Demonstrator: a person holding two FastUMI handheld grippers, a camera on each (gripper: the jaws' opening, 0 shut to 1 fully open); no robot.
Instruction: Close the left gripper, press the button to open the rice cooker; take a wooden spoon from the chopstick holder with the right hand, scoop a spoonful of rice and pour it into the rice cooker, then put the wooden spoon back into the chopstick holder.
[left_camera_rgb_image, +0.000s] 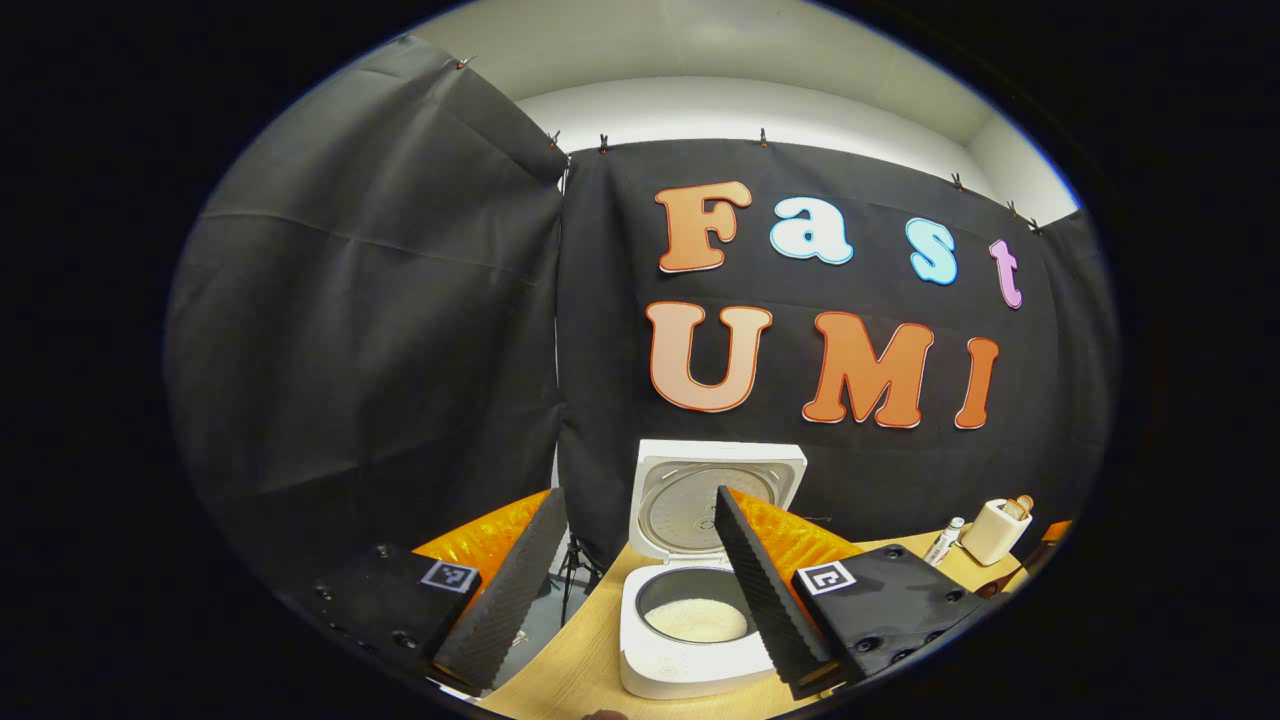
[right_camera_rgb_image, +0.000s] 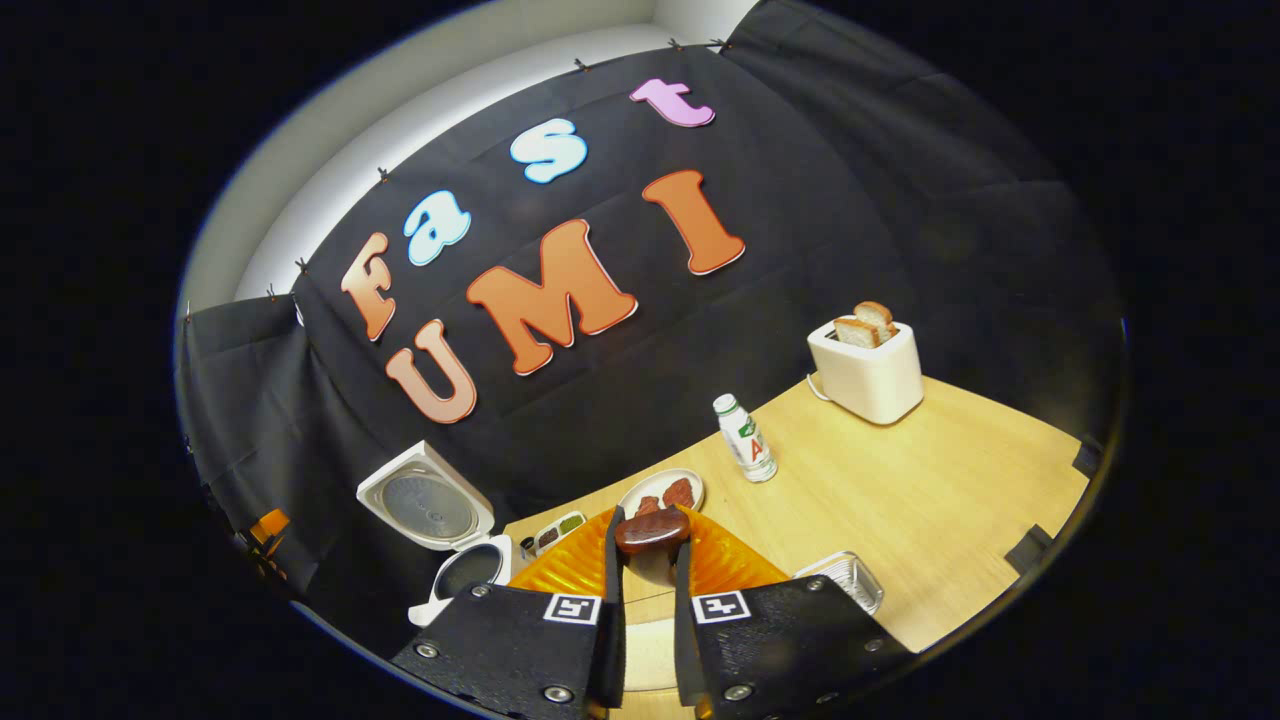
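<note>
The right hand-held gripper (right_camera_rgb_image: 648, 548) is closed on a dark brown wooden spoon (right_camera_rgb_image: 651, 530), its bowl showing between the fingertips at lower centre. The white rice cooker (right_camera_rgb_image: 455, 560), lid up, lies at lower left, so the pour calls for a leftward swing. The left hand-held gripper (left_camera_rgb_image: 640, 510) is open, facing the rice cooker (left_camera_rgb_image: 690, 625), which holds white rice (left_camera_rgb_image: 696, 620).

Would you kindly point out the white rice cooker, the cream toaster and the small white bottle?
White rice cooker (left_camera_rgb_image: 690, 670), left gripper view, front wall.
Cream toaster (right_camera_rgb_image: 872, 378), right gripper view, side.
Small white bottle (right_camera_rgb_image: 746, 442), right gripper view, body.
</note>
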